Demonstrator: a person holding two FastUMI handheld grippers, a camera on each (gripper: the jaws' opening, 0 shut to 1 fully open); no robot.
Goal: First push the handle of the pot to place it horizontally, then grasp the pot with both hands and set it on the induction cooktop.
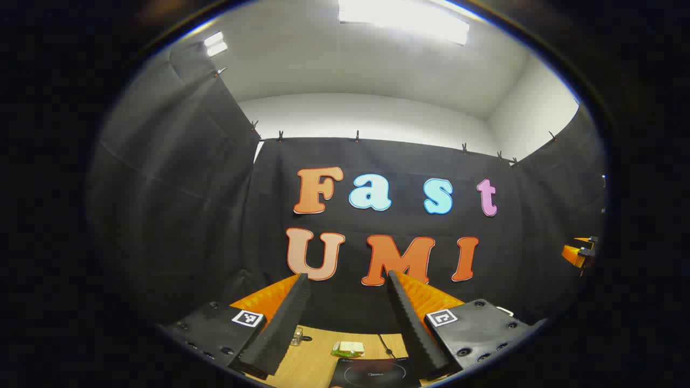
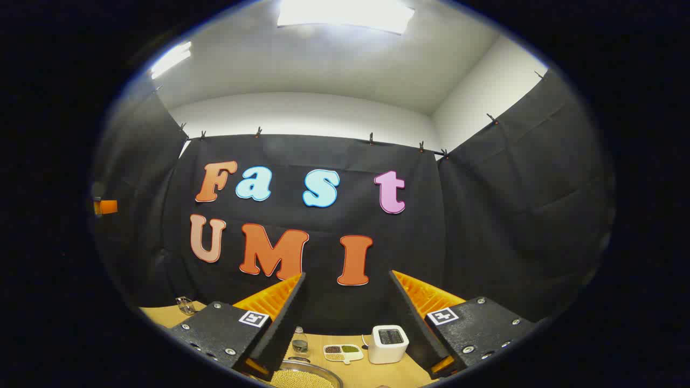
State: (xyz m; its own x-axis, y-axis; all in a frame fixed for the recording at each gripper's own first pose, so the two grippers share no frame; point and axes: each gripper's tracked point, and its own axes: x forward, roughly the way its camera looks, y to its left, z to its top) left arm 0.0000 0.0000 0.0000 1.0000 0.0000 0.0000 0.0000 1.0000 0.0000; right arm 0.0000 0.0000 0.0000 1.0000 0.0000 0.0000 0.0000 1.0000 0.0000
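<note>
Hovering both claws, left claw (image 1: 345, 280) and right claw (image 2: 345, 277), released, high above the worktop (image 1: 312, 361); next I'd drop toward the induction cooktop (image 1: 374, 373) hunting the pot handle.

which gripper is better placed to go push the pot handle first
Probably the right gripper: the pot's rim lies just below its open fingers. The left gripper looks over the induction cooktop instead. The handle can't be made out.
</note>
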